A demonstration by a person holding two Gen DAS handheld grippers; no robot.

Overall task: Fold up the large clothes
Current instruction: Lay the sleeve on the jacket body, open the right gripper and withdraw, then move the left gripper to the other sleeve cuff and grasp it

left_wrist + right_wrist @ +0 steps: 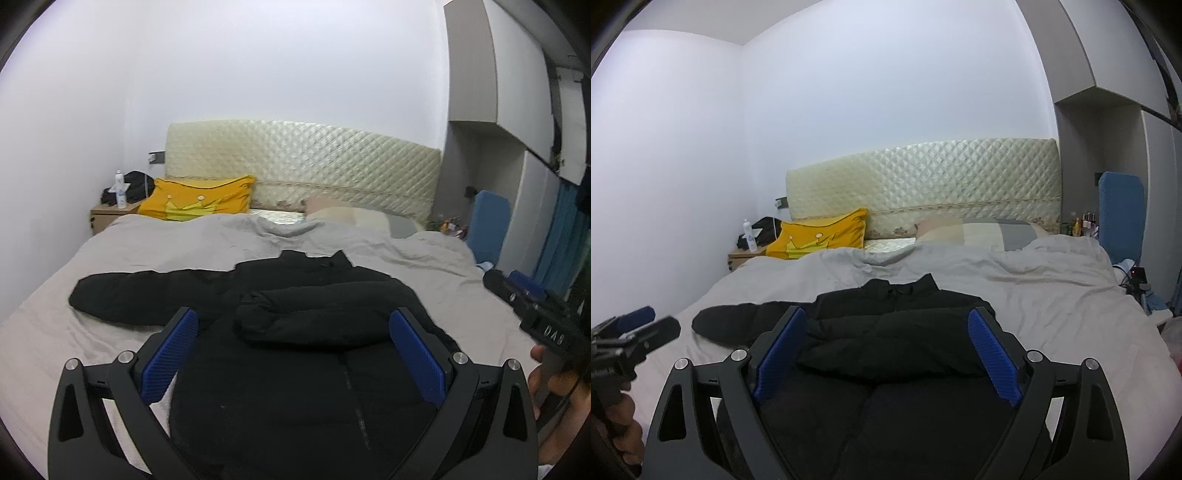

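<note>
The black padded jacket [295, 350] is lying flat on the bed [110, 240], collar toward the headboard [303, 162], one sleeve folded across it. Looking soft, bulky, slippery; the outstretched sleeve's cuff suits gripping. Left gripper [293, 354] and right gripper [884, 354] are hovering, jaws wide, empty.

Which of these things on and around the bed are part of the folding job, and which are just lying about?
Job: black jacket, left gripper, right gripper.
Lying about: yellow pillow, patchwork pillow, white bottle, nightstand.
</note>
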